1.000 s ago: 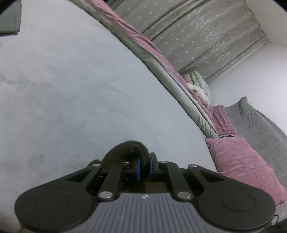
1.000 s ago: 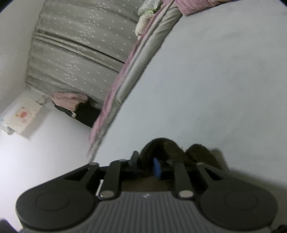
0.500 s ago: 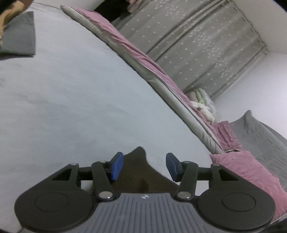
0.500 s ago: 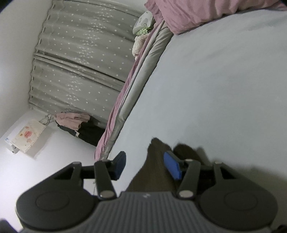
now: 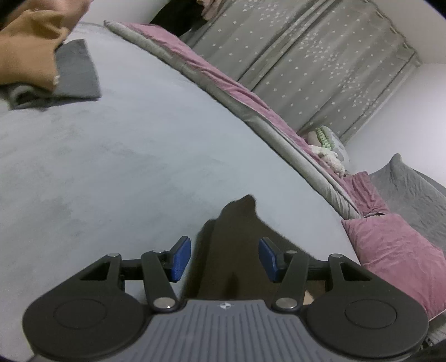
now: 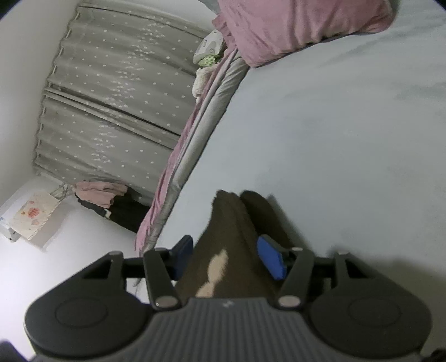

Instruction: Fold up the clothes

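Observation:
A dark brown garment [image 5: 237,236] lies on the pale blue-grey bed [image 5: 125,156], one corner pointing away from me. My left gripper [image 5: 225,259] is open, its blue pads [image 5: 181,257] on either side of the cloth without pinching it. In the right wrist view the same brown garment [image 6: 231,236] shows a pale patch near the gripper body and runs between the blue pads [image 6: 271,260] of my right gripper [image 6: 227,259], which is also open. The cloth beneath both gripper bodies is hidden.
A folded grey garment [image 5: 75,72] and a tan one [image 5: 30,47] lie at the bed's far left corner. Pink pillows [image 5: 395,253] [image 6: 292,25] sit at the head end. The pink-and-grey bed edge [image 5: 251,111] runs in front of star-patterned curtains [image 6: 117,92].
Both grippers were shut on the brown garment a second ago; they opened, let it go and drew back, and the cloth now lies flat on the bed.

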A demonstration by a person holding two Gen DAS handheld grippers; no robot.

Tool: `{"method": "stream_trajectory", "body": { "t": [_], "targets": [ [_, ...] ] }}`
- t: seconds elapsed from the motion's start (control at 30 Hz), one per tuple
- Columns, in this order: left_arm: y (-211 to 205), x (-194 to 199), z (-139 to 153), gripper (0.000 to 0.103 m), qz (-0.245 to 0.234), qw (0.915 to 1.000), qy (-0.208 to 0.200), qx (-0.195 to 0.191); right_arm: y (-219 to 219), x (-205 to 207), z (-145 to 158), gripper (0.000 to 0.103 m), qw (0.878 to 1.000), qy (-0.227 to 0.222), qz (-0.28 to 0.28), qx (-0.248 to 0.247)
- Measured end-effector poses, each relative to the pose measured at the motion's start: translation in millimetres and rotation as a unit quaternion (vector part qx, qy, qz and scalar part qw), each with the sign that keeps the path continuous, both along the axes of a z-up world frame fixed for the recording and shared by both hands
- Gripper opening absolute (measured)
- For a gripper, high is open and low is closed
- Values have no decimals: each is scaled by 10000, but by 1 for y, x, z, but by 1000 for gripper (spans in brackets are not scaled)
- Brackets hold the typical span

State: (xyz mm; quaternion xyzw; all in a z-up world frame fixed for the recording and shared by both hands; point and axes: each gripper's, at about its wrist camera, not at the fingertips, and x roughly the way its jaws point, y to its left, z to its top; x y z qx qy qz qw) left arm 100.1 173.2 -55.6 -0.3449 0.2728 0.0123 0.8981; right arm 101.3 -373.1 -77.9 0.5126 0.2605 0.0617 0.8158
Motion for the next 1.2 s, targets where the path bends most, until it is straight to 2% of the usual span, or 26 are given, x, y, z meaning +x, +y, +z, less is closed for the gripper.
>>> {"method": "stream_trajectory", "body": {
  "t": [0.2,0.4,0.5,0.77,0.9,1.07,1.2],
  "targets": [
    [13,-24,-12,60,-2,9991,373,-214,-1,-29,-8,59,9996,199,-25,-203],
    [19,-43,-31,67,-212,9955,639,-667,-3,-53,-20,72,9984,482,-120,-261],
    [20,-47,-38,69,-289,9917,770,-989,-3,-61,-32,73,9979,625,-118,-157],
    [22,-60,-49,71,-388,9747,1154,-1874,2,-72,-42,74,9981,478,-105,374],
    [7,-64,-59,71,-203,9699,1032,-2197,14,-67,-43,74,9963,633,-81,571],
    [-13,-69,-72,71,50,9630,828,-2565,37,-52,-41,75,9969,729,-95,265],
    [-33,-70,-73,71,504,9724,388,-2243,52,-38,-41,76,9974,677,-241,55]
  ]
}}
